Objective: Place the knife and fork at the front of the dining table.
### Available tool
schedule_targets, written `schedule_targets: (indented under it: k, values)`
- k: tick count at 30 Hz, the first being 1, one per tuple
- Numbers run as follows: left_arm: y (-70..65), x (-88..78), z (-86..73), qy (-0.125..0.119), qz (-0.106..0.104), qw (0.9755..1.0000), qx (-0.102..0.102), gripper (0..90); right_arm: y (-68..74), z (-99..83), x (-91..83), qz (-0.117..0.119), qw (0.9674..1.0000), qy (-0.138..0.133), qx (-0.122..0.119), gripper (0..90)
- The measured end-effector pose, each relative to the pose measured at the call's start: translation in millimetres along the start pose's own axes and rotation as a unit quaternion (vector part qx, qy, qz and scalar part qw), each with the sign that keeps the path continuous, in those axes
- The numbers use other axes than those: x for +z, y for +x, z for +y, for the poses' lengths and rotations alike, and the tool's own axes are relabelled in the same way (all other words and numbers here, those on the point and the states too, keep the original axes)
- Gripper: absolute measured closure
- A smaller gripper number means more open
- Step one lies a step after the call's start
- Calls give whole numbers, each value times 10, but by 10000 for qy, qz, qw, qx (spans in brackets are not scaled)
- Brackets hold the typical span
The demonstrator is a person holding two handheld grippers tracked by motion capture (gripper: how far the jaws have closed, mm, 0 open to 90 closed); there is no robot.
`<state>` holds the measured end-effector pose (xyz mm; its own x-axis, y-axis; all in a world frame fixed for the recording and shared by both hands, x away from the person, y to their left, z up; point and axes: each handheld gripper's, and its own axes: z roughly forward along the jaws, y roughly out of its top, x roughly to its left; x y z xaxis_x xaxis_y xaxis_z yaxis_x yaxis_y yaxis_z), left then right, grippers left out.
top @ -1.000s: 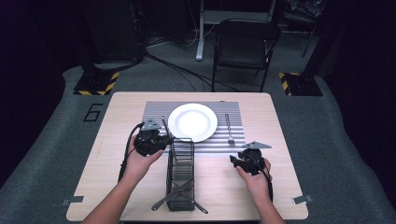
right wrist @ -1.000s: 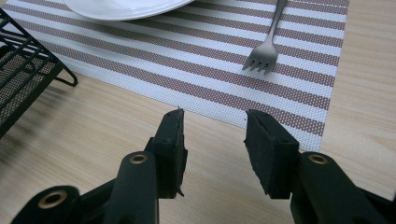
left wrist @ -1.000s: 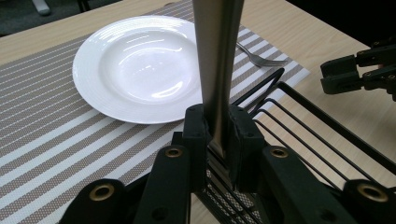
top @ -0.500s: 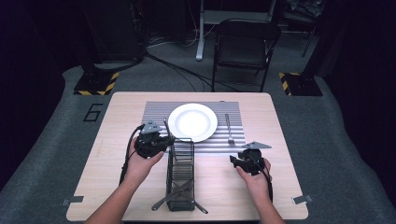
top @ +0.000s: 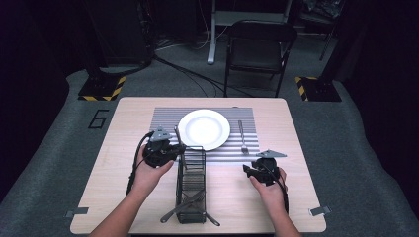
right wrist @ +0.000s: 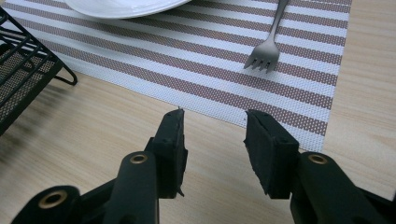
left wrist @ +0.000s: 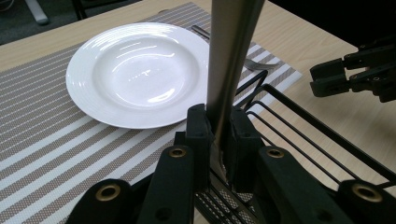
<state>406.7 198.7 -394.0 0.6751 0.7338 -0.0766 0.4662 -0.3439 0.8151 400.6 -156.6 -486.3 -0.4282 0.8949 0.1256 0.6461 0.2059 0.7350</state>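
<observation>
My left gripper (top: 179, 147) is shut on a steel utensil (left wrist: 231, 56), which stands upright between its pads (left wrist: 198, 135). Its upper end is cut off by the frame, so I cannot tell which kind of utensil it is. In the high view the utensil (top: 177, 136) shows as a thin line beside the white plate (top: 203, 129). This gripper sits at the far end of a black wire basket (top: 191, 182) lying on the table. My right gripper (right wrist: 215, 140) is open and holds nothing, low over bare wood just short of the fork (right wrist: 264, 56).
The plate (left wrist: 135, 74) and the fork (top: 242, 136) rest on a striped placemat (top: 168, 118). More cutlery sticks out of the basket's near end (top: 170, 215). The right gripper (left wrist: 355, 74) also shows beyond the basket rim (left wrist: 299, 121). A chair (top: 259, 44) stands past the table.
</observation>
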Motion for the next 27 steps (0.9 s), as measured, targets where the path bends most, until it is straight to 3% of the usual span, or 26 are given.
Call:
schedule_targets:
  k: [13, 27]
  values:
    - [-27, -139, 143, 9, -101, 9999, 18, 813, -1, -1, -9, 2, 10000, 7, 66, 572]
    - [-117, -407, 448, 82, -214, 9996, 133, 814, -7, -7, 0, 4, 9999, 20, 110, 572]
